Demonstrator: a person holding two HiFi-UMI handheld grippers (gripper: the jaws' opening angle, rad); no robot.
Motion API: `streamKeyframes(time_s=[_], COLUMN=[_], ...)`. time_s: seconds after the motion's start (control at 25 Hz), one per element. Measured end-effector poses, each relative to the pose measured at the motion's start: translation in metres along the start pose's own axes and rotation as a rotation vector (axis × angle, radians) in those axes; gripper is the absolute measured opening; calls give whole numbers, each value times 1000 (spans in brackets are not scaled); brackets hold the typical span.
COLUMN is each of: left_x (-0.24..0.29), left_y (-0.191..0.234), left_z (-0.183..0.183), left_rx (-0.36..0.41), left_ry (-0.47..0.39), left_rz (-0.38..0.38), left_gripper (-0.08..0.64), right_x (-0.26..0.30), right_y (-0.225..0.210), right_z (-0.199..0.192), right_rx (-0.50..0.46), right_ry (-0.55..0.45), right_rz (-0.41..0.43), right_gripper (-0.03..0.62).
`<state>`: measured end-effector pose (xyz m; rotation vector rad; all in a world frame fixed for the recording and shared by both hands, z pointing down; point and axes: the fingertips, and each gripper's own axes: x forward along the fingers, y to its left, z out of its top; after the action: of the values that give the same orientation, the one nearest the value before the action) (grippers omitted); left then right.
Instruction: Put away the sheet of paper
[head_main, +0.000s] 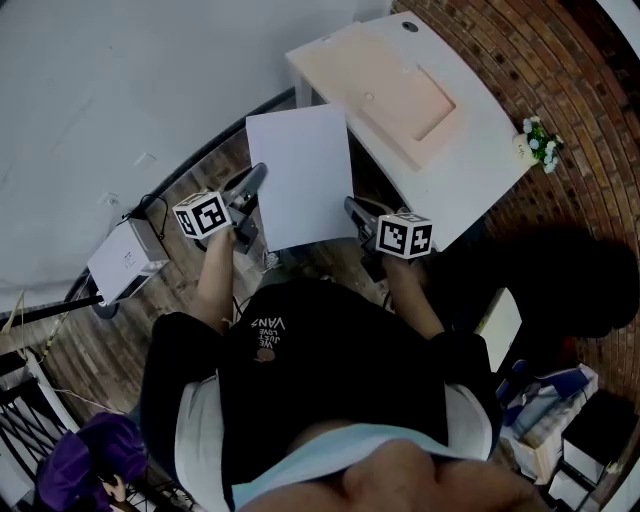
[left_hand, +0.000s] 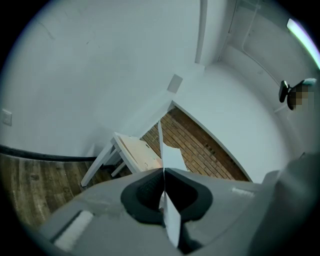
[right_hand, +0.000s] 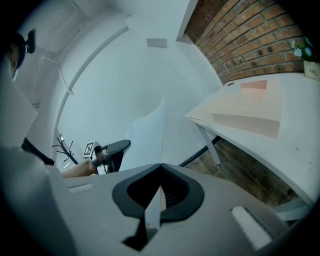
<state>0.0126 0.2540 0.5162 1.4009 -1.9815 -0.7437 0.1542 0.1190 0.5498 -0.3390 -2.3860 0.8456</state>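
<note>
A white sheet of paper hangs flat in the air in front of the person, just left of the white desk. My left gripper is shut on the sheet's left edge near the bottom corner. My right gripper is shut on its right edge near the other bottom corner. In the left gripper view the sheet of paper runs edge-on between the closed jaws. In the right gripper view the sheet of paper rises from the closed jaws, with the left gripper beyond it.
On the desk lies a shallow pale wooden tray, and a small pot of white flowers stands at its right end. A white box with cables sits on the wood floor at left. Bags and boxes crowd the lower right.
</note>
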Motion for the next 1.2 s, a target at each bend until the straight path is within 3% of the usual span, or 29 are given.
streamKeyframes(time_s=[0.6, 1.2], left_x=[23, 49], left_y=[62, 87], left_z=[82, 111], left_rx=[21, 19], left_ry=[122, 205], left_rz=[-124, -225], left_gripper=[0, 0], right_x=[83, 114], right_y=[19, 26], right_z=[37, 51], right_rx=[84, 138], right_ry=[-112, -188], right_rz=[-106, -186], right_gripper=[-2, -2])
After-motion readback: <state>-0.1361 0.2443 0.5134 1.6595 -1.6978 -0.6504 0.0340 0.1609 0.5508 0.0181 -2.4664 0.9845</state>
